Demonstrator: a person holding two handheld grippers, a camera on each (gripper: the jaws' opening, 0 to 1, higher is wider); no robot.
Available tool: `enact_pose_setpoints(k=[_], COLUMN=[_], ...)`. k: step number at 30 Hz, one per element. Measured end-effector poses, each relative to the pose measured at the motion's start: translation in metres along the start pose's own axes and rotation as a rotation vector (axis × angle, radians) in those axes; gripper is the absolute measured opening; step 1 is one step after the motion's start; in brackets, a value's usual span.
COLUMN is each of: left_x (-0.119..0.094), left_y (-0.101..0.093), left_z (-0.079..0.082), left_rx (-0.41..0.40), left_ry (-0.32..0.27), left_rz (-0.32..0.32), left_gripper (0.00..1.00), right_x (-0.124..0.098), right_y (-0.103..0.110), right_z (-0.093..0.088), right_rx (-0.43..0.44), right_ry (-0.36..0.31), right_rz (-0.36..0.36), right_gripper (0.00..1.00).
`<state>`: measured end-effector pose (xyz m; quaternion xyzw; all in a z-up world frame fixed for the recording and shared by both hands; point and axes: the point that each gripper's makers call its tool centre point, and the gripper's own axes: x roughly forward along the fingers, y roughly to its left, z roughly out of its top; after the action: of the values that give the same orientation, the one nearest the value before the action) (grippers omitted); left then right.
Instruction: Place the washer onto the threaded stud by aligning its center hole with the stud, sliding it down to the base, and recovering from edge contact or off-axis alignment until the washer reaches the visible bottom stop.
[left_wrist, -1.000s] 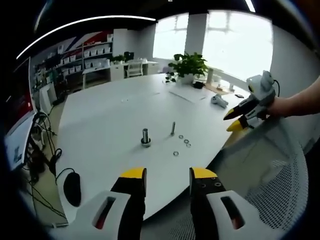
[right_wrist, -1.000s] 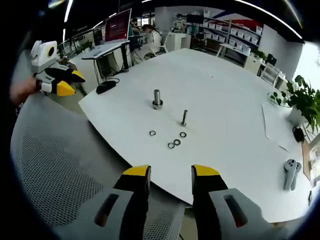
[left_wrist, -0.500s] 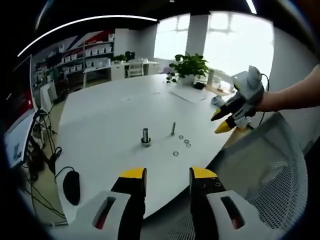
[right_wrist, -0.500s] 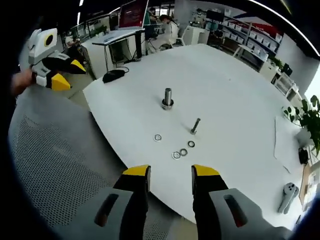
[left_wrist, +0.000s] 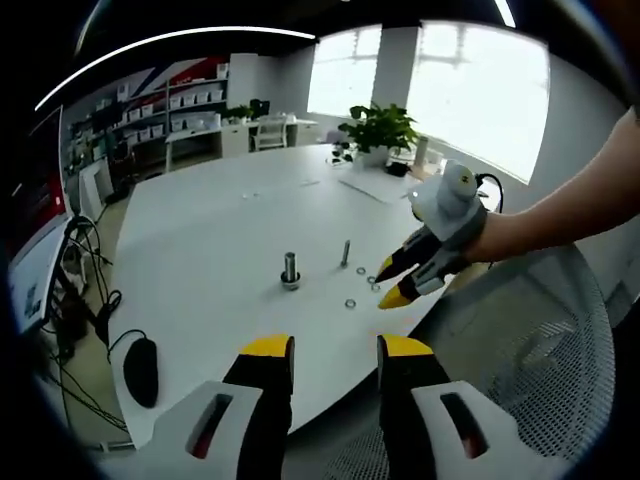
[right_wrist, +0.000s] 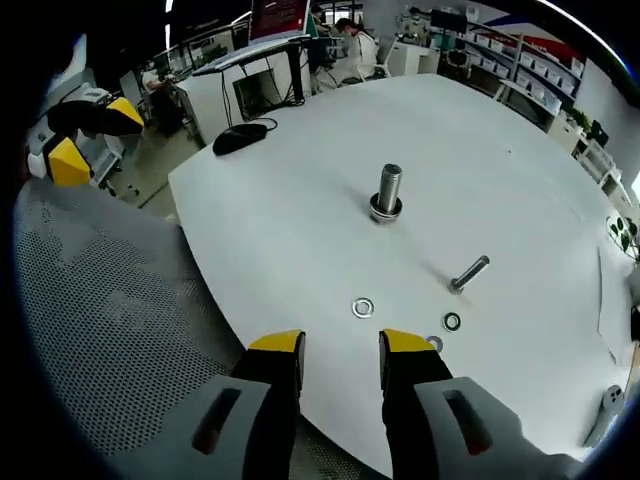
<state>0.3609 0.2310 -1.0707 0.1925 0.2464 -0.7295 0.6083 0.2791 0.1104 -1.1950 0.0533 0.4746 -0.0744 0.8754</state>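
Observation:
A thick threaded stud (left_wrist: 290, 270) (right_wrist: 387, 190) stands upright on the white table (left_wrist: 220, 230) (right_wrist: 300, 230), with a ring at its base. Beside it stands a thinner bolt (left_wrist: 345, 253) (right_wrist: 467, 273). Loose washers lie close by: one washer (left_wrist: 351, 303) (right_wrist: 363, 307) apart from the rest, another washer (right_wrist: 452, 321) near the bolt. My right gripper (right_wrist: 340, 345) (left_wrist: 390, 285) hovers open just short of the washers, holding nothing. My left gripper (left_wrist: 336, 350) (right_wrist: 85, 135) is open and empty, back beyond the table's edge.
A grey mesh chair back (left_wrist: 520, 350) (right_wrist: 110, 320) lies between the grippers and the table edge. A black mouse (left_wrist: 140, 370) (right_wrist: 238, 138) with its cable sits at one side. A potted plant (left_wrist: 378, 130) and a sheet of paper (left_wrist: 375, 188) are at the far end.
My right gripper has come in over the table edge, close to the washers and stud. The left gripper has hardly moved.

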Motion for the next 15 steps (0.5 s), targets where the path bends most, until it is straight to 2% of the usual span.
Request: enact_pose_setpoints(k=[4,8,9,15], left_x=[0.000,0.000,-0.001,-0.001], left_y=[0.001,0.001,0.000,-0.001], left_z=[-0.002,-0.001,0.000,-0.001], left_rx=[-0.001,-0.001,-0.003,-0.001], left_ry=[0.012,0.004,0.003,0.011], left_rz=[-0.001,-0.002,-0.002,-0.005], left_gripper=[0.31,0.31,0.30,0.30], right_x=[0.011,0.015,0.016,0.028], right_y=[0.001,0.001,0.001,0.003], right_z=[-0.001,0.005,0.004,0.001], right_rx=[0.006,0.151,0.159,0.113], right_ry=[0.021,-0.027,-0.027,0.010], right_rz=[0.013,-0.003,-0.008,0.005], right_gripper=[0.32,0.32,0.32,0.32])
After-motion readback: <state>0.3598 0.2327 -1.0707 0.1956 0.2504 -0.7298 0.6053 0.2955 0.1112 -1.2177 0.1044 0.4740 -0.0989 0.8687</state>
